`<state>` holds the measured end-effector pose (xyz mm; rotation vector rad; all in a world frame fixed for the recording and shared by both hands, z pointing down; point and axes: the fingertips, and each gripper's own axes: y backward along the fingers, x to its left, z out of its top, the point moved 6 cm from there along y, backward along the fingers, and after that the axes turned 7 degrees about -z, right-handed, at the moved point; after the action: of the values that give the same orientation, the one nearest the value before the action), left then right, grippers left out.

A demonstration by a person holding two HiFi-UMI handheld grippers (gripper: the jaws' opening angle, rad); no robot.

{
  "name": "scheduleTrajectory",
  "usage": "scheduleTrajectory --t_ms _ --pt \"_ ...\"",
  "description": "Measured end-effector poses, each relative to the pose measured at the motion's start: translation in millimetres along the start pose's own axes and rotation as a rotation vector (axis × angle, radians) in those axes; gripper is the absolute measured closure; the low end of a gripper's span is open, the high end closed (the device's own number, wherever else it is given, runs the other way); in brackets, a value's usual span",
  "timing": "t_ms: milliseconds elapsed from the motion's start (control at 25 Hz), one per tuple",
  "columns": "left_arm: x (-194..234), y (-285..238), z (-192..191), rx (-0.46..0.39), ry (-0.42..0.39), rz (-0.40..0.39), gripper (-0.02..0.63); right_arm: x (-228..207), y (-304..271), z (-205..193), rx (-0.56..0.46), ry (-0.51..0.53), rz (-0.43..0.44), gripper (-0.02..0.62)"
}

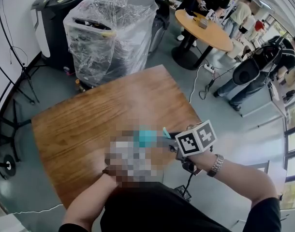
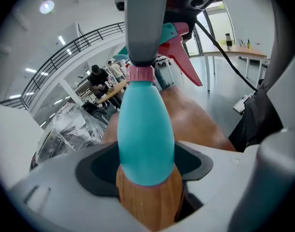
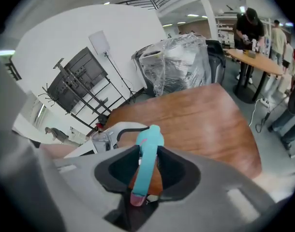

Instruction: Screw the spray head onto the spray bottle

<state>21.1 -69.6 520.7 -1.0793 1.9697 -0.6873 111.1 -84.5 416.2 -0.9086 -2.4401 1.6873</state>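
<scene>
Where the jaws of the left gripper (image 2: 146,170) stand wide, they squeeze the fat blue-green belly of the spray bottle (image 2: 145,134) from both sides. The bottle is up in the air, and the brown wooden surface (image 1: 84,124) lies below it.

At the thin end of the bottle there is a pink ring (image 2: 140,74). The spray head (image 3: 150,146) sits right on that ring, and its pink trigger (image 2: 184,62) sticks out to one side. I cannot tell how far it is screwed on.

The jaws of the right gripper (image 3: 146,170) are close together and pinch the spray head between them. One grey jaw covers the top end of the bottle in the left gripper view. The marker cube (image 1: 196,138) is just beside the bottle, on the spray head's side.

Past the far edge of the surface from the bottle stands a machine wrapped in clear plastic (image 1: 111,33). Farther off from the bottle is a round table (image 1: 208,30) with people by it.
</scene>
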Motion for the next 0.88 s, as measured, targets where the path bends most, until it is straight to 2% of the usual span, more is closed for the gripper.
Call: scheduleTrajectory --t_ms 40,160,320,400,480,560,720,800,880 --pt "0 -1 0 -0.011 0.012 -0.007 0.235 2 1 1 -0.006 0.027 0.004 0.49" --pt "0 -1 1 -0.044 0.038 -0.026 0.233 9 9 5 -0.033 0.111 0.031 0.418" --pt "-2 1 0 -0.096 0.092 -0.089 0.232 19 33 17 -0.079 0.243 0.062 0.363" --pt "0 3 -2 -0.121 0.105 -0.121 0.232 27 56 26 -0.143 0.345 0.097 0.362" --pt "1 5 -4 -0.147 0.104 -0.155 0.232 36 80 35 -0.213 0.506 0.117 0.362" --pt "1 9 -6 -0.178 0.091 -0.198 0.232 43 100 39 -0.238 0.805 0.044 0.362" --pt "-6 14 -9 -0.206 0.034 -0.318 0.232 44 93 6 -0.155 1.664 -0.286 0.369" --pt "-11 17 -9 -0.206 0.009 -0.384 0.232 49 79 -19 -0.121 1.994 -0.33 0.38" --pt "-17 20 -6 -0.208 -0.017 -0.433 0.23 61 69 -36 -0.128 2.182 -0.301 0.386"
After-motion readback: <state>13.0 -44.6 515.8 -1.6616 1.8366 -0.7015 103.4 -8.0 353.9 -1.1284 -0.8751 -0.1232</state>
